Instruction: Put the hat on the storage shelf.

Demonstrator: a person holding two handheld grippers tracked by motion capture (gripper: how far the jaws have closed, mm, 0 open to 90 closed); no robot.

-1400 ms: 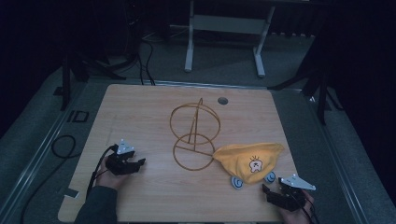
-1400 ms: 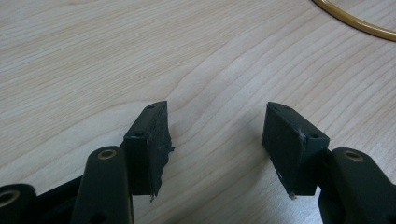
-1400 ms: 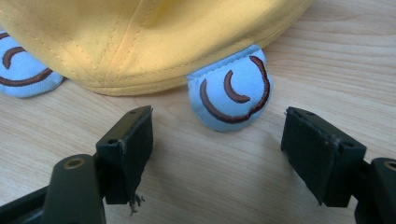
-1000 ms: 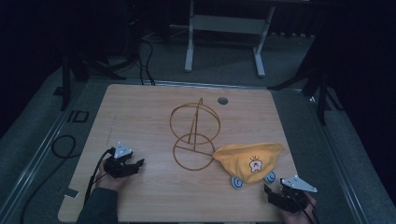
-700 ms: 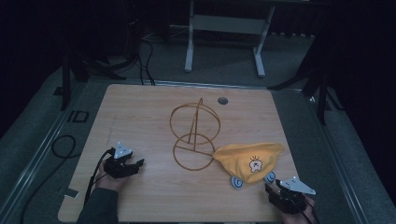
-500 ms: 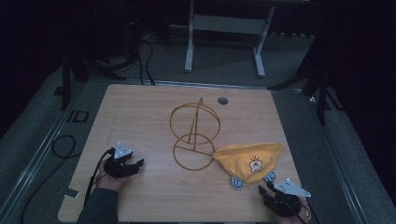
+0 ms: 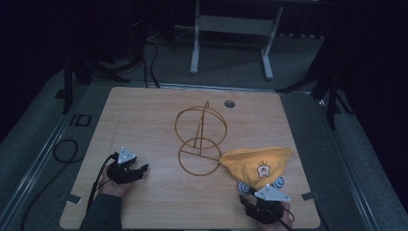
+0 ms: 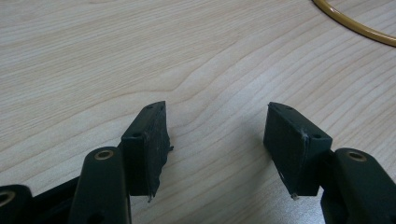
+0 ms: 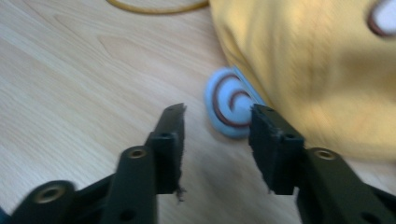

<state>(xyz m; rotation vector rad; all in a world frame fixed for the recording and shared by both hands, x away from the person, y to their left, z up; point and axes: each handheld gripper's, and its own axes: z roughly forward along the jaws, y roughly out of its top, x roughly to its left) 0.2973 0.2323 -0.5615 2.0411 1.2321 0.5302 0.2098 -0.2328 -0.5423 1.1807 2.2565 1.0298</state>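
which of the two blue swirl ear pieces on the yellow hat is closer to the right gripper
The left blue swirl piece, right before the right gripper, showing between its open jaws; the other blue swirl piece lies farther right.

This looks like a lab or recording studio. A lone wooden table (image 7: 144, 110) stands among dark tripod legs (image 7: 72, 72), floor cables (image 7: 60, 149) and grey carpet.

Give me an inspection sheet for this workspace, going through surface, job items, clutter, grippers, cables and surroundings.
Surface: wooden table, bare grain, a round grommet near the far edge.
Job's things: yellow cloth hat with blue swirl discs at its near edge; gold wire stand beside it.
Clutter: nothing seen.
Grippers: left gripper open over bare wood; right gripper open, its jaws have just been opening, aimed at a disc, nothing between them.
Cables: black cable on the floor at left.
Surroundings: dark room, grey frame behind.
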